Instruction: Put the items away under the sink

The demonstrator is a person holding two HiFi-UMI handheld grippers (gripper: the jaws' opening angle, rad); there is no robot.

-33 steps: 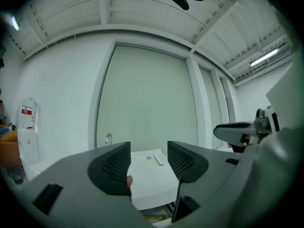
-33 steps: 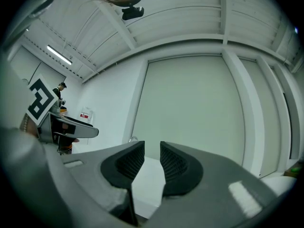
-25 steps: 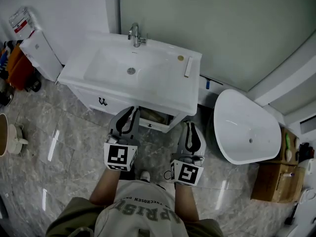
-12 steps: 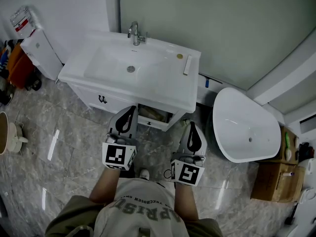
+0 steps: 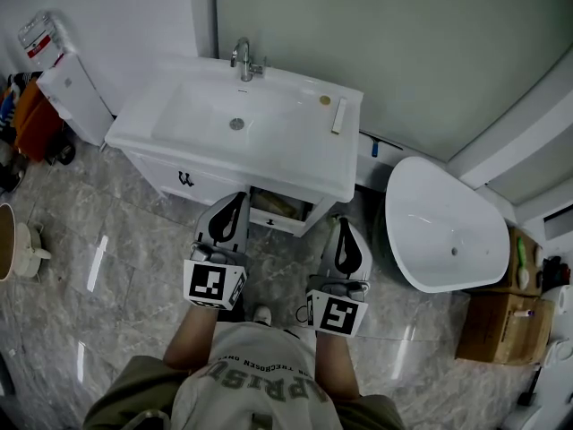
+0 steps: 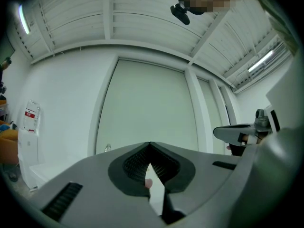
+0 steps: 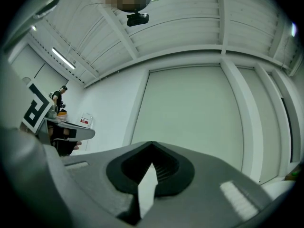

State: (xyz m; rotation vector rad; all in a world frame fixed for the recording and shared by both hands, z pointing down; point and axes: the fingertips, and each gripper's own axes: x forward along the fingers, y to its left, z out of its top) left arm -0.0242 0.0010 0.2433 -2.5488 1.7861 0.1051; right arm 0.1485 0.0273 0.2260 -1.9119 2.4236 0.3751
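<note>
The white sink vanity stands in front of me in the head view, with a faucet at its back. A small gold disc and a white bar lie on its right rim. Under the basin an opening shows something brownish inside. My left gripper is held before that opening, shut and empty. To its right my right gripper is shut and empty too. In each gripper view the jaws meet at the tip, left gripper and right gripper, with only wall and ceiling beyond.
A white oval tub stands right of the vanity, with a wooden box beyond it. A white bin and orange things are at the left. The floor is grey marble. My shoe shows below the grippers.
Both pairs of jaws have closed from a narrow gap to shut. The hands have hardly shifted.
</note>
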